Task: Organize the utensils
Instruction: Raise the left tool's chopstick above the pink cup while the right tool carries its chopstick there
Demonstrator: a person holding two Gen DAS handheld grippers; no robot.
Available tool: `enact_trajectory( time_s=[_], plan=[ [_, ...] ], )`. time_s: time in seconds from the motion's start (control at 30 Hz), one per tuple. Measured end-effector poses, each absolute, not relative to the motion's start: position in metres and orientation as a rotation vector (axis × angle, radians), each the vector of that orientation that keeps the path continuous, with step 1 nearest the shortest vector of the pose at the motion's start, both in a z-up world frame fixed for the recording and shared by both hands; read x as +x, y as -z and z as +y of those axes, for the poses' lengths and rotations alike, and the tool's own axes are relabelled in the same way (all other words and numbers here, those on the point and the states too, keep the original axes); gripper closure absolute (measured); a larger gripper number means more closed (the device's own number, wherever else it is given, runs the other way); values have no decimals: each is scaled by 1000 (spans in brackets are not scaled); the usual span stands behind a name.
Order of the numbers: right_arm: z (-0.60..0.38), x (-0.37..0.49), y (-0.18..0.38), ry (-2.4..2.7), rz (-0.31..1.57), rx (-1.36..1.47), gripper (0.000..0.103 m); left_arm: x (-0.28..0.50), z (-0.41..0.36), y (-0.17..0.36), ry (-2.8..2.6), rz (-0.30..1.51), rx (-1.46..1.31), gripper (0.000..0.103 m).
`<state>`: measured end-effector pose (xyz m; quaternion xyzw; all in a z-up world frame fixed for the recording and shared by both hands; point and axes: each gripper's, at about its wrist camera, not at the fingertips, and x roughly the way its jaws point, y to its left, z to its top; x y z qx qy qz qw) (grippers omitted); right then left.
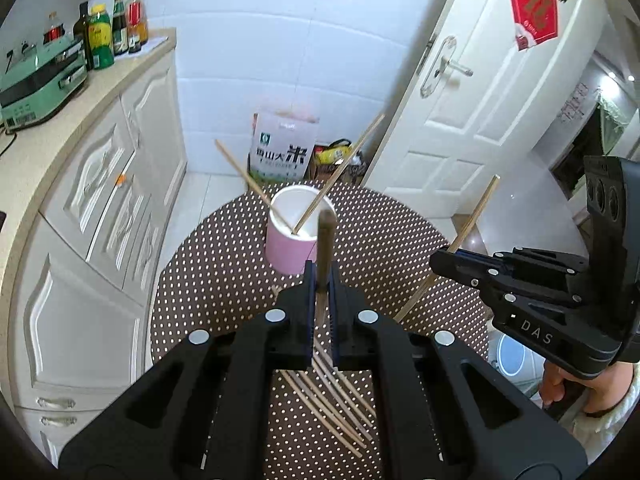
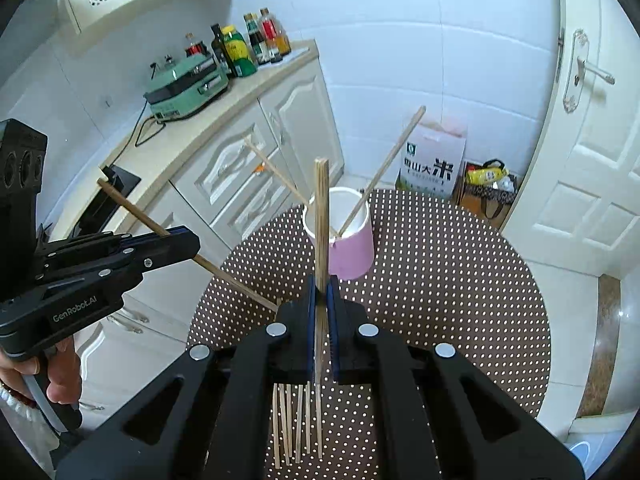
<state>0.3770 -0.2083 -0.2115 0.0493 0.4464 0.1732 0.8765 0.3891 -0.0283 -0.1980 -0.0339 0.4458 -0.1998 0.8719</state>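
Observation:
A pink cup point(image 1: 289, 249) stands on the round dotted table point(image 1: 224, 264) with two chopsticks point(image 1: 340, 172) leaning in it; it also shows in the right wrist view point(image 2: 352, 252). My left gripper point(image 1: 321, 276) is shut on one chopstick point(image 1: 325, 248), held above the table just short of the cup. My right gripper point(image 2: 321, 284) is shut on another chopstick point(image 2: 321, 216), pointing up toward the cup. The right gripper shows at the right in the left wrist view point(image 1: 444, 258), the left gripper at the left in the right wrist view point(image 2: 188, 242). Several loose chopsticks point(image 1: 332, 404) lie on the table under both grippers point(image 2: 296, 420).
White cabinets with a counter point(image 1: 80, 92) stand to the left, bearing a green appliance point(image 1: 40, 80) and several bottles point(image 1: 116, 28). A rice bag point(image 1: 280, 148) and other bags sit on the floor behind the table. A white door point(image 1: 480, 80) is at the right.

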Motion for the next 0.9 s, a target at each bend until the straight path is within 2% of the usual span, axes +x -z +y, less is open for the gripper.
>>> enact_trajectory(
  time_s=[0.5, 0.9],
  plan=[
    [-219, 394, 152, -345, 749, 99, 99, 408, -32, 141, 396, 773, -104, 97],
    [-214, 438, 149, -309, 656, 109, 99, 456, -27, 149, 293, 761, -147, 97]
  ],
)
